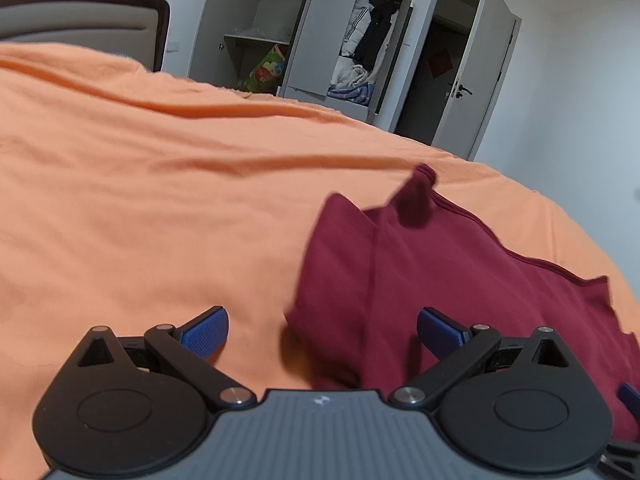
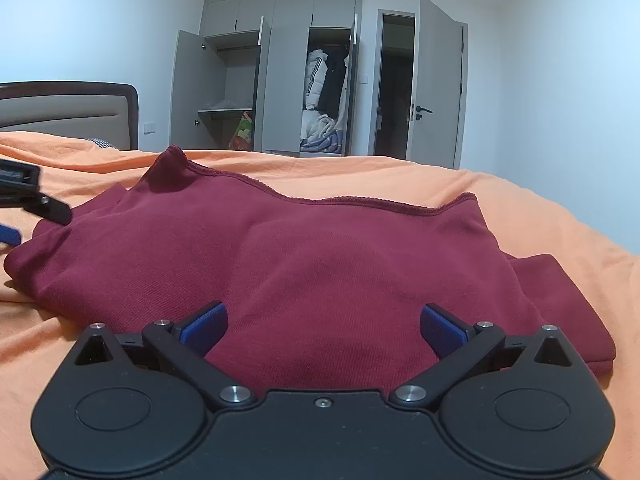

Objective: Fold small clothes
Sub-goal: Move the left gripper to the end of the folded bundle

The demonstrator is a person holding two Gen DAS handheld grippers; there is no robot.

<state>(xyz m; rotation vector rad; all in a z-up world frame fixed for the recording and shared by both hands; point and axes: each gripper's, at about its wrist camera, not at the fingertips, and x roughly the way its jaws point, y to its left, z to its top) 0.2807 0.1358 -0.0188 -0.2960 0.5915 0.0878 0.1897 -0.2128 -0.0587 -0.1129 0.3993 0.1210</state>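
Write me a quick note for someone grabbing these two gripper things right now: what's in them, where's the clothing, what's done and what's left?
Left gripper: open, empty, at the maroon garment's left edge.
Right gripper: open, empty, over its near middle.
Garment lies on the orange bedsheet, partly folded; one corner sticks up at the far left.
Left: flatten that corner, finish folding.

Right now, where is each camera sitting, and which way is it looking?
Left wrist: sits on the left gripper, low over the orange bed, looking across it at the wardrobe; its open blue fingers show, with the red shirt to its right.
Right wrist: sits on the right gripper, over the shirt, facing the wardrobe; its open fingers show, and the left gripper shows at the left edge.
Shared: shirt, bed, wardrobe, door.
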